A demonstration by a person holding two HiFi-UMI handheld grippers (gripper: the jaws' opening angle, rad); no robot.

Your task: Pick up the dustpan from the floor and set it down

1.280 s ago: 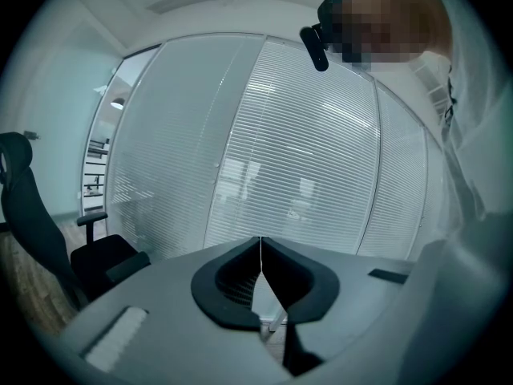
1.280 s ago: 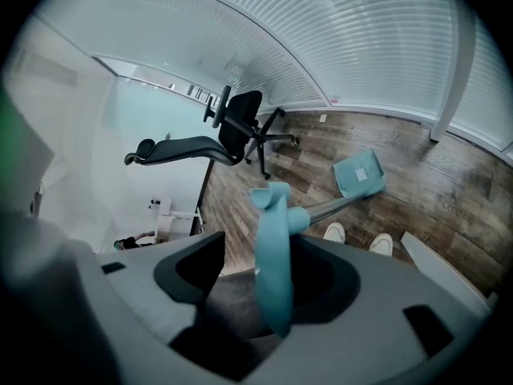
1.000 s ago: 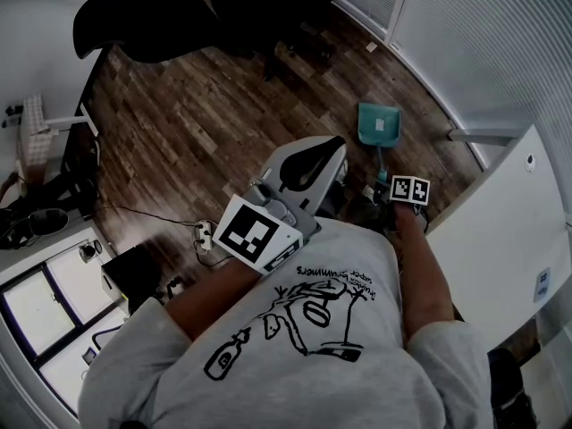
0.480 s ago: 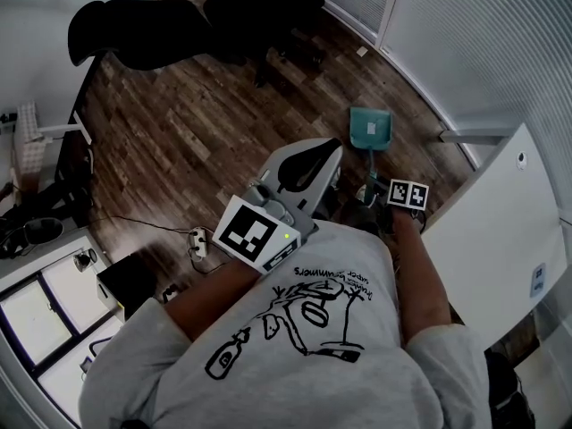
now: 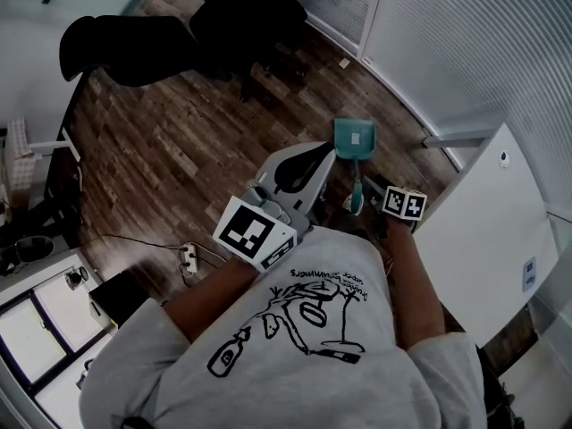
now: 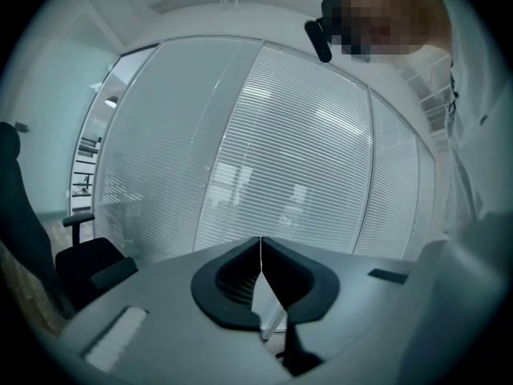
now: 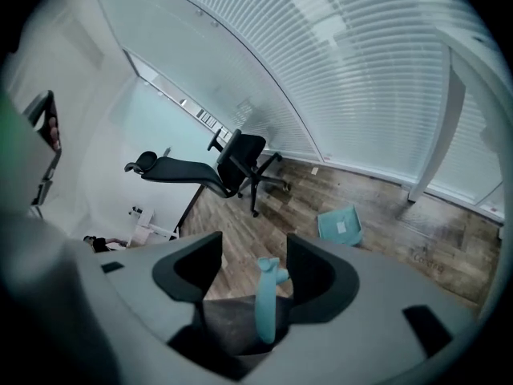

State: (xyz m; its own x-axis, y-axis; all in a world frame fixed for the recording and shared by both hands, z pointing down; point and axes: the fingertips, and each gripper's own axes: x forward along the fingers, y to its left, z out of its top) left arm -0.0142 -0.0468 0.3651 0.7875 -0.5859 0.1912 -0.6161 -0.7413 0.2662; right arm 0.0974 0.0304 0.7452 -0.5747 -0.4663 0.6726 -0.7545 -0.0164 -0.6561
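Note:
A teal dustpan (image 5: 355,138) lies on the wood floor near the blinds, its long handle (image 5: 357,190) running back toward me. In the right gripper view the pan (image 7: 340,225) sits ahead on the floor. The teal handle (image 7: 267,303) stands between the wide-apart jaws of my right gripper (image 7: 255,267), closer to the right jaw, and neither jaw presses on it. That gripper (image 5: 380,199) shows beside the handle in the head view. My left gripper (image 5: 323,155) is held up at chest height, pointing at the blinds, with its jaws (image 6: 260,251) shut together on nothing.
A black office chair (image 5: 241,12) stands at the back, and a second dark seat (image 5: 116,52) is to its left. A white table (image 5: 474,239) and its leg (image 5: 451,137) are on the right. A power strip (image 5: 189,257) with cables lies at the left.
The head view has swung, so the floor and dustpan slide down and left in the picture. The dustpan stays where it was on the floor, and both grippers keep their poses.

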